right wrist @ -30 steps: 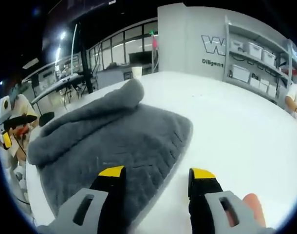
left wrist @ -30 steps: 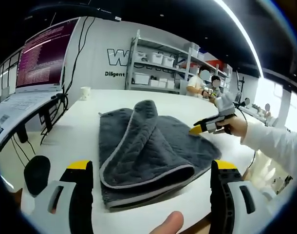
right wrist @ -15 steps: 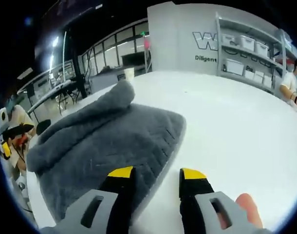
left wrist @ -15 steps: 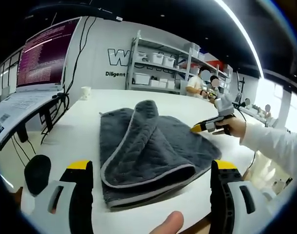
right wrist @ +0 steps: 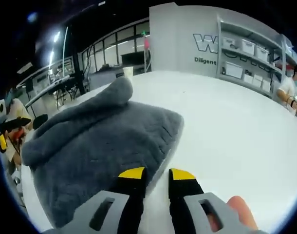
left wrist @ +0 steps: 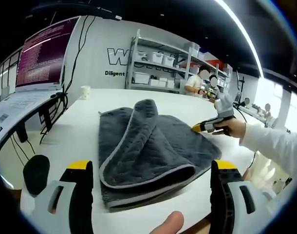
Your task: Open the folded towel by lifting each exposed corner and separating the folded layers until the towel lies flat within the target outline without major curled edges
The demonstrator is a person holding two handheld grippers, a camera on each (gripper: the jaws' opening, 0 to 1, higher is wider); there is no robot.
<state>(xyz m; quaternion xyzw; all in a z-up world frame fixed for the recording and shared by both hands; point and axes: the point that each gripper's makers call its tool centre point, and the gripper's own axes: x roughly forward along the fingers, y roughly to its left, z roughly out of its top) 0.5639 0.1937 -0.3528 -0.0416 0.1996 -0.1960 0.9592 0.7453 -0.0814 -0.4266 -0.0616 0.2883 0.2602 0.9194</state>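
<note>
Table [left wrist: 80, 126]: towel [left wrist: 143, 146] folded, centre; monitor [left wrist: 41, 53] at 10 o'clock. Left gripper [left wrist: 151, 183] gaping, near edge. Right gripper [right wrist: 152, 175] nearly closed astride the towel's edge; grip uncertain.

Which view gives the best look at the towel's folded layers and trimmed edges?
The left gripper view: the grey towel lies whole on the white table, with its rolled top fold and pale edge trim visible along the near layers. The right gripper view shows one side of it, close behind the right hand-held gripper, with layers hard to separate.
</note>
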